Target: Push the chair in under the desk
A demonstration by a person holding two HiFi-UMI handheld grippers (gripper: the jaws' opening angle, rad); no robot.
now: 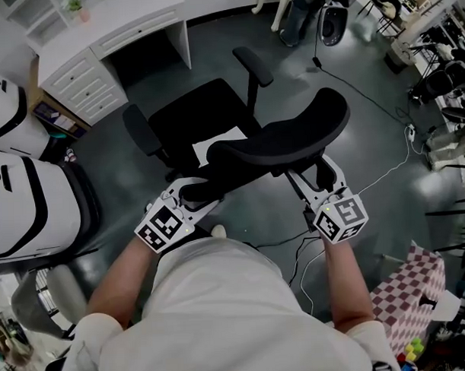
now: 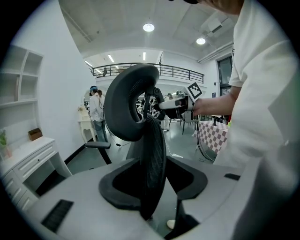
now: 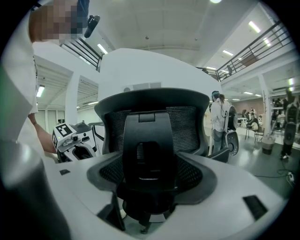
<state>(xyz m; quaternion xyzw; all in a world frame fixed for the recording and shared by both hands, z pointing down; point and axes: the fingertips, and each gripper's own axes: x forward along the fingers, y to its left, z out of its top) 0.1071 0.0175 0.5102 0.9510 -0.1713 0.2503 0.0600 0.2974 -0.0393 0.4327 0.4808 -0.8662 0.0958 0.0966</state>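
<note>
The office chair (image 1: pixel 192 114) stands mid-floor, facing the white desk (image 1: pixel 97 30) at far left. The left gripper (image 1: pixel 189 199) clamps its mesh backrest (image 1: pixel 291 133) edge and the right gripper (image 1: pixel 318 182) its rear spine (the stiffer hold). The chair probably rolls lightly and swivels, so push evenly.

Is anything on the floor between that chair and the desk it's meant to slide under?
Nothing visible. In the head view the floor between the chair and the desk opening looks bare. A cable lies off to the chair's right, outside that path.
</note>
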